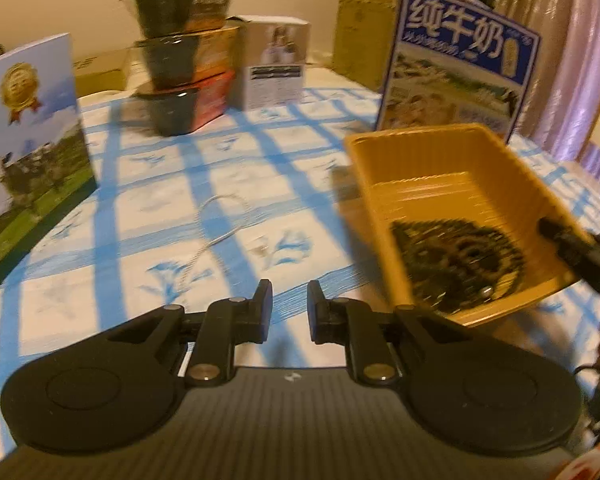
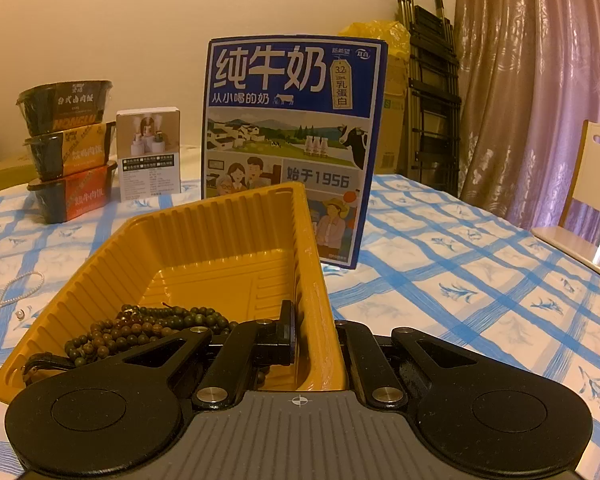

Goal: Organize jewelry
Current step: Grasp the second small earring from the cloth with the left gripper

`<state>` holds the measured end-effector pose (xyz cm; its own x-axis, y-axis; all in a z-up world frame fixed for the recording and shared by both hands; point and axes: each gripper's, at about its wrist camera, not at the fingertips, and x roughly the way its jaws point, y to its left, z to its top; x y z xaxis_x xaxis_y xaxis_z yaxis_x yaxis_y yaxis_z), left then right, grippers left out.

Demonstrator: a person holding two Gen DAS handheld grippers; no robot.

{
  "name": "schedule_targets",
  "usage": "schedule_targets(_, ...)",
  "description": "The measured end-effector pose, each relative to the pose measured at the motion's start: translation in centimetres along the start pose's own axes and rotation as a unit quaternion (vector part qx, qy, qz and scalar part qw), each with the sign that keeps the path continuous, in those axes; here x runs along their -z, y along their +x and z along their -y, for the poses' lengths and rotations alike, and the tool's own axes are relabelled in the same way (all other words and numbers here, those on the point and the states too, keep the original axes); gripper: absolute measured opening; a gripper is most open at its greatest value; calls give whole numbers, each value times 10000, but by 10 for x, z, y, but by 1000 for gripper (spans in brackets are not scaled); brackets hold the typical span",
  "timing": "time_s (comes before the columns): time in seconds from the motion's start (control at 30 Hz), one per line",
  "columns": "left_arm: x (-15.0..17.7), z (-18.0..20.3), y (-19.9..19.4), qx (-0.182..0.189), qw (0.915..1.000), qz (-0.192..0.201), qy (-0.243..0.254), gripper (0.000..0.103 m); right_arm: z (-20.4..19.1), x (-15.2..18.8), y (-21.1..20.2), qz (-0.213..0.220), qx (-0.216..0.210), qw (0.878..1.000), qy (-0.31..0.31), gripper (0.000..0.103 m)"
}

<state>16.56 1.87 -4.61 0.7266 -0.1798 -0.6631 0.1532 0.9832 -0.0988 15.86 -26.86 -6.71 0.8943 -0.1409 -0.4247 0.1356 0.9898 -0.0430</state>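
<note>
A yellow ribbed plastic tray stands on the blue-checked tablecloth. Dark wooden bead strands lie in its near end. My right gripper is shut on the tray's right wall, one finger inside and one outside. In the left wrist view the same tray is at the right with the beads inside and the right gripper on its rim. My left gripper hovers over the cloth, its jaws slightly apart with nothing between them. A thin white pearl necklace lies on the cloth ahead of it, with a small pale piece beside it.
A tall blue milk box stands right behind the tray. Three stacked dark food bowls and a small white box stand at the back left. A cow-printed box stands at the far left. A white chair is at the table's right edge.
</note>
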Motion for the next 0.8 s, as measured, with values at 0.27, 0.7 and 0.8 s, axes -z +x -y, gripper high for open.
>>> schedule_targets(0.27, 14, -9, 13, -232, 9997, -117, -9, 15, 1, 1, 1, -16, -11, 10000, 2, 6)
schedule_targets(0.7, 12, -9, 29, -295, 9994, -123, 106, 16, 2, 2, 2, -41, -14, 10000, 12, 6)
schedule_targets(0.8, 10, -9, 39, -313, 9993, -154, 139, 16, 2, 2, 2, -45, -16, 10000, 15, 6)
